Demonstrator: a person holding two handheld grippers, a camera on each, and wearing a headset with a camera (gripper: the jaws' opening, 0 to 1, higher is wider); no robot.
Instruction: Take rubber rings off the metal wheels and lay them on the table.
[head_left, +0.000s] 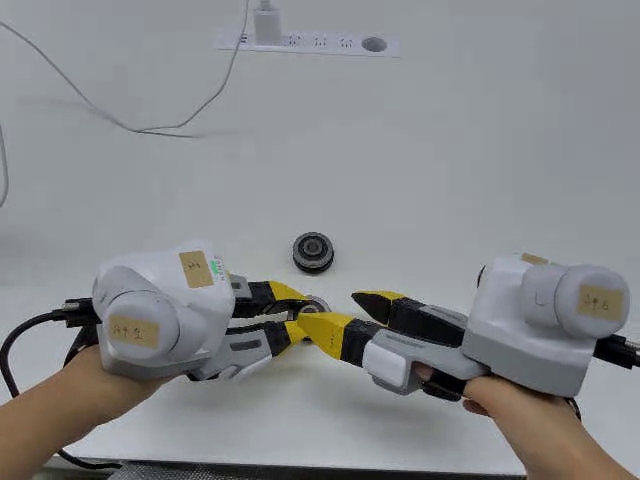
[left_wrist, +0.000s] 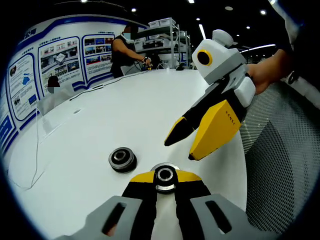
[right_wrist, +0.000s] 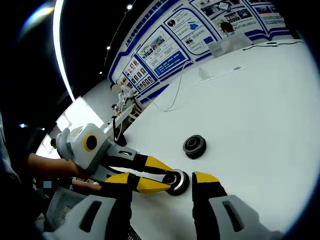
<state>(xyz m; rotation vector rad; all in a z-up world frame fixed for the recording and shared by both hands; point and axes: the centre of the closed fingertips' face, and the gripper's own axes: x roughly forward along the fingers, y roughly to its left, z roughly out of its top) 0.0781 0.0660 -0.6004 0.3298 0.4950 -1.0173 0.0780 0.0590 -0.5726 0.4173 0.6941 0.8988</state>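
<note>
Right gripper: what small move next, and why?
Probably ease the right gripper forward until its open jaws straddle the wheel at its rim. The left gripper is shut on that wheel, and the right tips sit just short of it.

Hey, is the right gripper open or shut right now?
Open. The right gripper shows two yellow jaws spread apart, a clear gap between them, in the left gripper view.

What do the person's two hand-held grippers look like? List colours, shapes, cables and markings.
Left hand-held gripper: rounded white and grey body, black jaws with yellow wedge tips, black cable at the rear, tan paper labels with handwriting. Right hand-held gripper: same build and colours, with a tan label on its round end cap.
</note>
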